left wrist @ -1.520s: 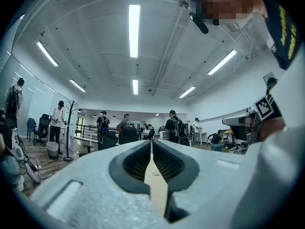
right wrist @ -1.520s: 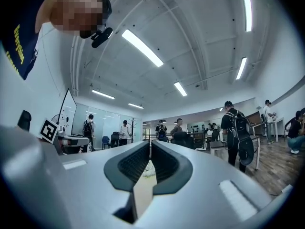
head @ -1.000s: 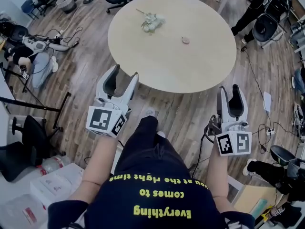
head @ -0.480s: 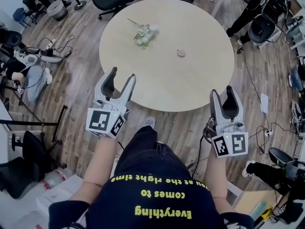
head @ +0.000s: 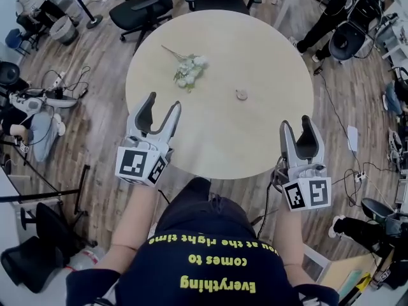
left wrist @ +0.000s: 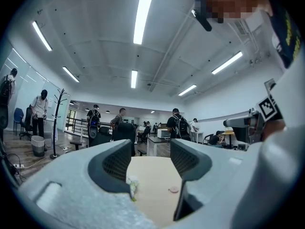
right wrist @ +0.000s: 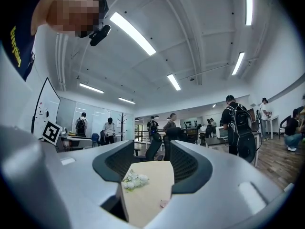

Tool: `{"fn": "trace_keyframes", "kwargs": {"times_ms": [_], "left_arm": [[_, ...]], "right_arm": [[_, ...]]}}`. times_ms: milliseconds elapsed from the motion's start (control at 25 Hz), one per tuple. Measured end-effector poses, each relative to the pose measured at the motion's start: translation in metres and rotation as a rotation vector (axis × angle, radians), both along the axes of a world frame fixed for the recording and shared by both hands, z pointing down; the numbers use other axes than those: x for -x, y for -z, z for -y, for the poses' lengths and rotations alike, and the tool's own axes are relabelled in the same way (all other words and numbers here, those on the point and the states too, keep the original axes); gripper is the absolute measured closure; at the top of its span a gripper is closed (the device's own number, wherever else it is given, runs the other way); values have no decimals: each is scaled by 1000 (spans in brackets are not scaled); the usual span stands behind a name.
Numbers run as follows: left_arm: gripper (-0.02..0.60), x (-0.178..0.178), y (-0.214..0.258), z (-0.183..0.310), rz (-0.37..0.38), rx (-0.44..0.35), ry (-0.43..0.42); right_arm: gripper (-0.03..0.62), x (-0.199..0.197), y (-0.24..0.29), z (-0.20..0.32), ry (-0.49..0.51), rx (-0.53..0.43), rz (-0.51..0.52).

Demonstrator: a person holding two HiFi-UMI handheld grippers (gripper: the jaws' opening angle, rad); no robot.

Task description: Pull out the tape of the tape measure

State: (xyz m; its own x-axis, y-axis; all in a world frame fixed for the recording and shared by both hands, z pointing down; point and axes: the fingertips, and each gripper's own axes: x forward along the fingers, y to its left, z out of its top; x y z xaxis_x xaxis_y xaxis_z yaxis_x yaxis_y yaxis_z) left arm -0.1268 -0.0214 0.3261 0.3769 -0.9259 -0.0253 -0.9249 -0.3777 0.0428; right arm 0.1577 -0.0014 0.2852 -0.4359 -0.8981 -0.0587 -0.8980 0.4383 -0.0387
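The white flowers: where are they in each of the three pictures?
Head view: white flowers on the round table, upper left of middle.
Left gripper view: low down, seen in the gap between the jaws, by the left one.
Right gripper view: low down, in the gap, left side.
Shared landmark: the small round thing right of the flowers.

The person wears a dark navy T-shirt point(head: 204, 266) with short sleeves point(head: 89, 284) and yellow lettering point(head: 213, 260), and dark trousers point(head: 194, 203) ahead of it. Left of the T-shirt, the left gripper point(head: 160, 104) is pale grey with dark ribbed pads point(left wrist: 116, 161) and a black-and-white marker cube point(head: 141, 164). Right of the T-shirt, the right gripper point(head: 298, 125) looks alike, with a black cable point(head: 275, 178).
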Motion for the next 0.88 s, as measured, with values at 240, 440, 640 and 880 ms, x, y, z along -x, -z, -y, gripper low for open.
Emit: {"fn": "trace_keyframes", "kwargs": {"times_ms": [240, 440, 640, 880], "left_arm": [[325, 5, -4, 42, 0, 12, -22], [325, -2, -14, 64, 1, 39, -23], [325, -13, -20, 83, 8, 64, 5], [325, -26, -24, 104, 5, 75, 63]], "right_arm": [[361, 5, -8, 33, -19, 23, 1], [359, 1, -17, 58, -15, 49, 3], [359, -8, -23, 87, 19, 67, 15], [356, -20, -25, 128, 89, 68, -13]]}}
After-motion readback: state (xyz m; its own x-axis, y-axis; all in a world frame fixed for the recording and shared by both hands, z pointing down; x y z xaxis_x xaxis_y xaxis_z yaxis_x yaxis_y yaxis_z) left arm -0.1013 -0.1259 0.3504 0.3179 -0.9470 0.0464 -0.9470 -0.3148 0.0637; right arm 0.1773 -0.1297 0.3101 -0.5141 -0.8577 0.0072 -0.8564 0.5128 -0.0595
